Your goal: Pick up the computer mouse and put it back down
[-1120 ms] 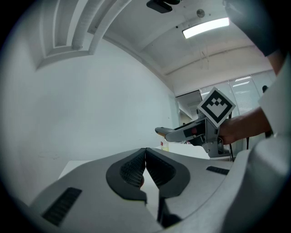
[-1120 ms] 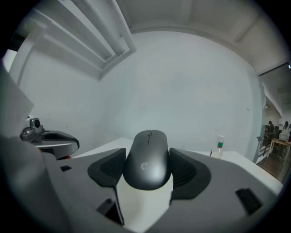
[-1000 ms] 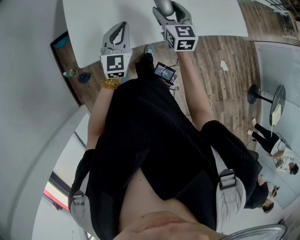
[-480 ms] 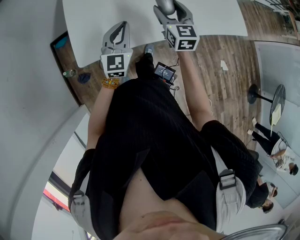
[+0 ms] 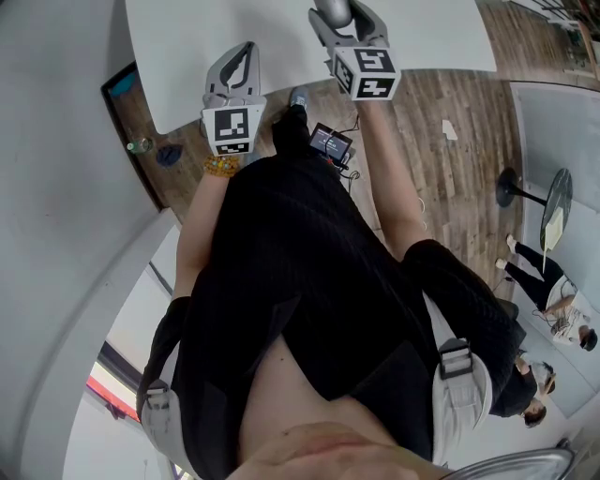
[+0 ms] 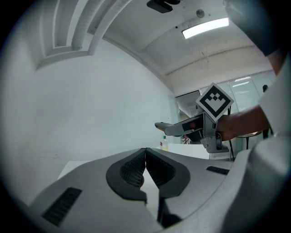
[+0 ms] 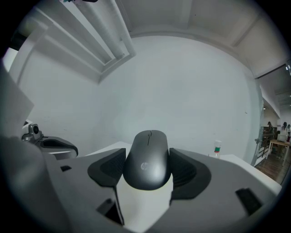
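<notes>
A dark grey computer mouse (image 7: 148,159) sits clamped between the pads of my right gripper (image 7: 148,172), its nose pointing away from the camera. In the head view the mouse (image 5: 330,9) shows at the top edge over the white table (image 5: 216,28), held in the right gripper (image 5: 336,17). From the left gripper view, the right gripper (image 6: 169,129) hangs above the tabletop with the mouse's tip (image 6: 160,124) sticking out. My left gripper (image 5: 244,54) is over the table's near edge. Its jaws (image 6: 145,160) are shut, pads touching, with nothing between them.
On the wooden floor below the table lie a black device with cables (image 5: 330,143), a small bottle (image 5: 139,146) and a blue object (image 5: 170,155). A clear bottle (image 7: 217,148) stands at the table's far side. A round-based stand (image 5: 511,187) is at the right.
My right gripper has drifted slightly farther over the table with the mouse still in it. The left gripper has stayed in place.
</notes>
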Demonstrator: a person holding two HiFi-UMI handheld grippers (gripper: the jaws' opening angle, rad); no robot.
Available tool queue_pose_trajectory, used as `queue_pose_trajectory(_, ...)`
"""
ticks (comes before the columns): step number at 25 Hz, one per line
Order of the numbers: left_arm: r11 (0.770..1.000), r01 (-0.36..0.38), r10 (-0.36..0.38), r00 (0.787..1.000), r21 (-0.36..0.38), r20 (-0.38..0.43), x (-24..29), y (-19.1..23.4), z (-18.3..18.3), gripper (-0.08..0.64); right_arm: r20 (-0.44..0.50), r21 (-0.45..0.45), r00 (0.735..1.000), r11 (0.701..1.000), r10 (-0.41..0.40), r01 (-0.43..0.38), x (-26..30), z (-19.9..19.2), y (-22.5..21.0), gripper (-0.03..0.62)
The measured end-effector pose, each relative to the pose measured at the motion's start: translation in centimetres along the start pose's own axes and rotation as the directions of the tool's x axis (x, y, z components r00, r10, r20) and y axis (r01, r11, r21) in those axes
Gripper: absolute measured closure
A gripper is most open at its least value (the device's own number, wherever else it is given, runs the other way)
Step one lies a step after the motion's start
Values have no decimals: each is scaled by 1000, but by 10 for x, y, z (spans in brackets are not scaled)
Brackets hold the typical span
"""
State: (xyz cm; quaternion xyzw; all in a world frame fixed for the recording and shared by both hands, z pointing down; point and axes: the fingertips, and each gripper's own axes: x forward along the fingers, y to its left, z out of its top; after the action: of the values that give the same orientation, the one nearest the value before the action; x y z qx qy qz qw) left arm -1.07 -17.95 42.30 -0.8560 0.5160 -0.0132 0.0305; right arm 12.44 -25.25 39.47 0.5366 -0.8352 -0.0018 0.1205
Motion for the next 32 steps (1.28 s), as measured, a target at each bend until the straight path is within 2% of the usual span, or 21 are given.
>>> queue_pose_trajectory(32, 1000, -3, 3, 1000, -3, -11, 3, 5, -1, 546, 11, 14, 1000, 1000, -15, 14, 5, 9, -6, 301)
